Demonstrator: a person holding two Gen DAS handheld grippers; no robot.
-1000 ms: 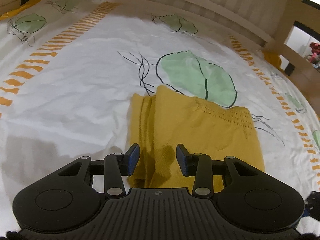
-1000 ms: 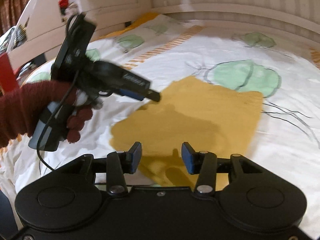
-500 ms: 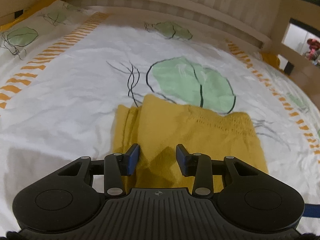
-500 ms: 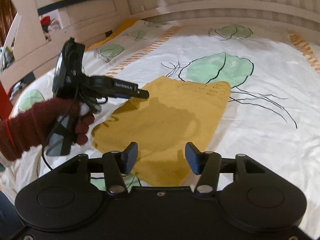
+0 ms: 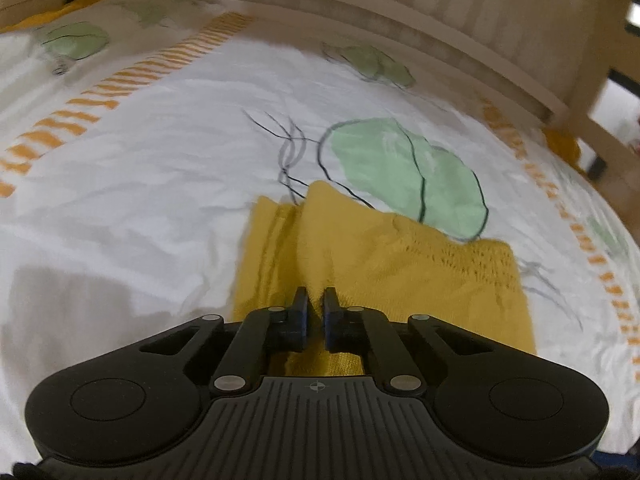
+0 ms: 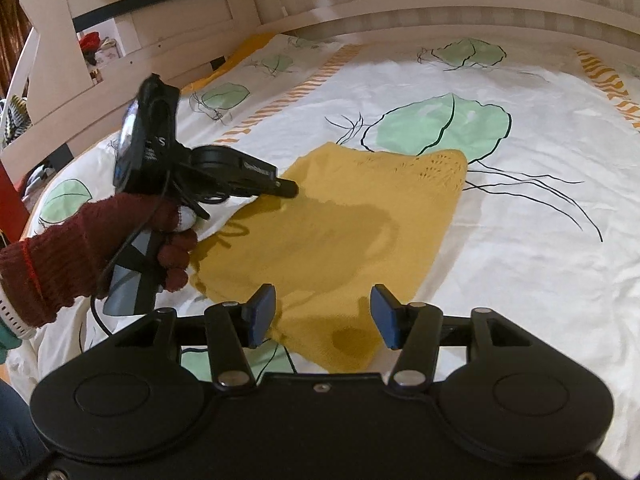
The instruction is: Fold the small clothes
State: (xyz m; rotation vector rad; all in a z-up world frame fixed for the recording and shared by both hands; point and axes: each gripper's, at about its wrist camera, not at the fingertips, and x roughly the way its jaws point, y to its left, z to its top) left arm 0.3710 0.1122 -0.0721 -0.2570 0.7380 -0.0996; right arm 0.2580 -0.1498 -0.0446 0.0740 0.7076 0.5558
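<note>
A yellow knitted cloth (image 6: pixel 340 236) lies on a bed (image 6: pixel 520 280) with a white sheet that has green leaves and orange stripes printed on it. The cloth sits near the middle of the bed, and its far corner touches one big green leaf (image 6: pixel 440 124). It lies mostly flat, with a row of little holes knitted along its far edge. On its left side, seen from the left wrist camera, it is bunched into a few soft folds (image 5: pixel 276 256).

The left gripper (image 5: pixel 315 306) has just snapped together. Its two blue pads are almost touching, and they pinch a ridge of the yellow cloth at the near left edge. The fabric rises up a little between them. A hand in a dark red knitted glove (image 6: pixel 120 240) holds this gripper by its handle, and a black wire hangs down from it.

The right gripper (image 6: pixel 323 316) is spread apart. Its two blue pads stand wide, one on each side of the near corner of the cloth. They hang just above the fabric and do not press on it. Their shadow falls on the yellow cloth.

A pale wooden frame (image 6: pixel 440 12) runs around the far side of the bed.
</note>
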